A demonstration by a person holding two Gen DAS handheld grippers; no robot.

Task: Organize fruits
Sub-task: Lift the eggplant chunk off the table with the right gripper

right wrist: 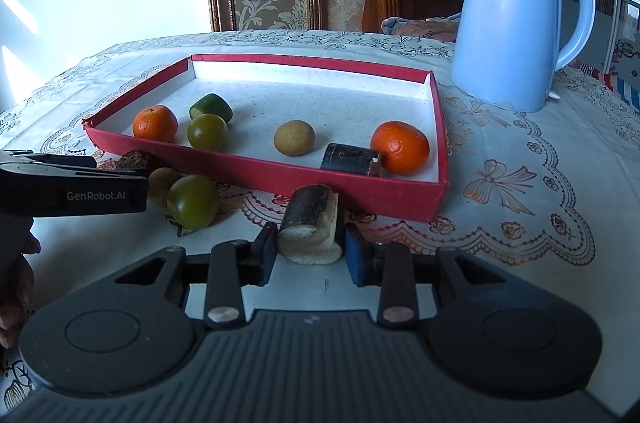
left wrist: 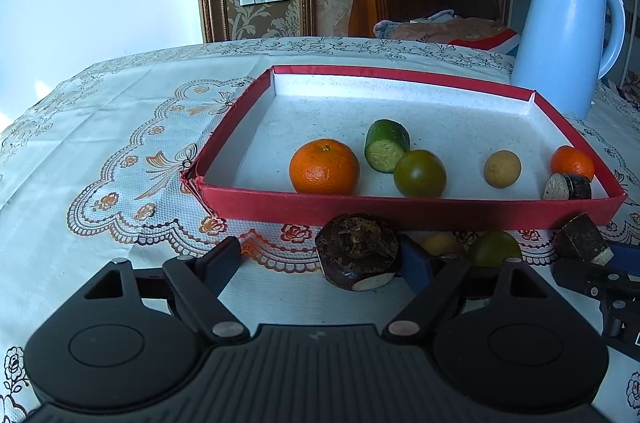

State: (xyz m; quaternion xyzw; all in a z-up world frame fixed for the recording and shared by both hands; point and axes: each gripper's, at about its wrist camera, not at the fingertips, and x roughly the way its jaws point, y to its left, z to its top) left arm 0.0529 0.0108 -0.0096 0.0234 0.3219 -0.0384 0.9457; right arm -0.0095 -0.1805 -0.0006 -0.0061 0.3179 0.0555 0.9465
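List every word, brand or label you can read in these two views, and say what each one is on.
"Midea": on the upper body of the blue kettle, whole in the left wrist view; its first letter is washed out in the right wrist view.
"GenRobot.AI": on the side of the left tool, seen from the right wrist.
Print on the cloth bundle behind the table: too small to read.
Nothing readable on the red tray.
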